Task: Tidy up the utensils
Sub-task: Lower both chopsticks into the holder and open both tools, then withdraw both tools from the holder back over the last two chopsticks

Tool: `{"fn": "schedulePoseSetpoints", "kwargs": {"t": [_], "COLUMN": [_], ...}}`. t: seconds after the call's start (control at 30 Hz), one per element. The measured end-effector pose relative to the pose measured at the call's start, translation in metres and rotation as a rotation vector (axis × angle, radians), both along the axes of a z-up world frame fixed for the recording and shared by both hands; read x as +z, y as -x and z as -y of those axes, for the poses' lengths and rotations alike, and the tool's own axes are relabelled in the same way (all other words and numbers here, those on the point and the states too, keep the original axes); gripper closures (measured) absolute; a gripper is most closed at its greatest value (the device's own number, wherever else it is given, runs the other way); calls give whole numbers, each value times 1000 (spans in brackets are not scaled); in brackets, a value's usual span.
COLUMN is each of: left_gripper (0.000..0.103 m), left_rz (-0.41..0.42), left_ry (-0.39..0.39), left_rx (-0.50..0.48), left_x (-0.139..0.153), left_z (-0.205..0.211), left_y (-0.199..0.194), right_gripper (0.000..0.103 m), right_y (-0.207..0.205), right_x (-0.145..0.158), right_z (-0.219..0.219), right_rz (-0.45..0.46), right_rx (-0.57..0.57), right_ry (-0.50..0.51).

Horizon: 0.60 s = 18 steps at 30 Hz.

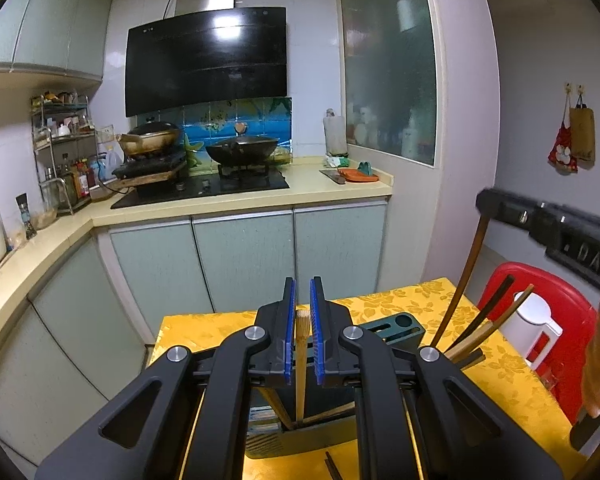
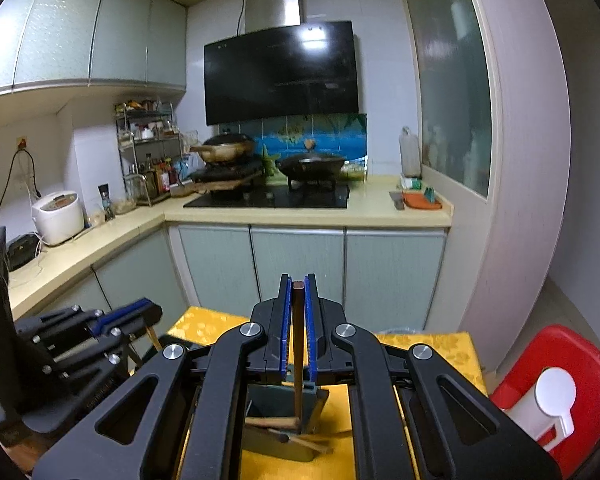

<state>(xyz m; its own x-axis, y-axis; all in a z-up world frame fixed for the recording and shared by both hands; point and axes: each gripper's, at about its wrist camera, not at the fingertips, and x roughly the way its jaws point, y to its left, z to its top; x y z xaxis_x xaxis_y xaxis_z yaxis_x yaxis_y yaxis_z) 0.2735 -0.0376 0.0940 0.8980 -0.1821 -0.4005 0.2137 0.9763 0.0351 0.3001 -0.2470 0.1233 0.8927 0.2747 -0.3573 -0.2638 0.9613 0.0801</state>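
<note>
Left wrist view: the left gripper hangs over a dark green plastic utensil holder standing on the yellow floral-cloth tabletop. Its blue-padded jaws stand slightly parted around a pale bamboo chopstick; a narrow gap shows on each side of the stick, so a firm grip cannot be confirmed. The chopstick stands near upright, its lower end inside the holder.

To the right in the same view, the right gripper holds the top of a long dark brown wooden utensil, which slopes down into a group of dark and light utensil handles leaning together in the holder.

Right wrist view: the right gripper has its jaws clenched on the dark brown wooden utensil, the square end showing at the jaw tips and the shaft running down into a compartment of the holder. Other wooden sticks lie crosswise at the holder's near side. The left gripper appears at left.

A red plastic stool carrying a white jug stands beside the tabletop. Two woks sit on the black hob behind.
</note>
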Motion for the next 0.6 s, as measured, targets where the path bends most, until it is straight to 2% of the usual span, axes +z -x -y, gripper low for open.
{"fn": "schedulePoseSetpoints", "kwargs": {"t": [0.07,0.13,0.17,0.27,0.3,0.37,0.4,0.5,0.6], "left_gripper": [94,84,74,61,59,50,48,38,34], "left_rz": [-1,-3,-1,10,13,19,22,32,44], "left_ry": [1,13,20,29,33,44,49,69,82], "left_rx": [1,-2,0,4,3,5,6,7,10], "left_x": [1,1,2,7,9,12,14,20,25], "left_z": [-1,-1,-2,-5,-6,-9,-11,-15,-20], "left_y": [1,1,1,5,7,10,11,17,23], "right_gripper": [96,94,94,92,89,65,61,59,59], "right_y": [1,1,1,3,4,5,7,12,19], "right_x": [-1,-3,-3,-1,-1,0,1,5,10], "right_z": [1,3,3,3,3,4,5,7,7], "right_rz": [-8,-29,-32,-34,-35,-35,-31,-20,-1], "right_rx": [-2,6,3,1,2,-4,-7,-2,-2], "right_ry": [-9,-24,-27,-25,-24,-28,-32,-34,-28]}}
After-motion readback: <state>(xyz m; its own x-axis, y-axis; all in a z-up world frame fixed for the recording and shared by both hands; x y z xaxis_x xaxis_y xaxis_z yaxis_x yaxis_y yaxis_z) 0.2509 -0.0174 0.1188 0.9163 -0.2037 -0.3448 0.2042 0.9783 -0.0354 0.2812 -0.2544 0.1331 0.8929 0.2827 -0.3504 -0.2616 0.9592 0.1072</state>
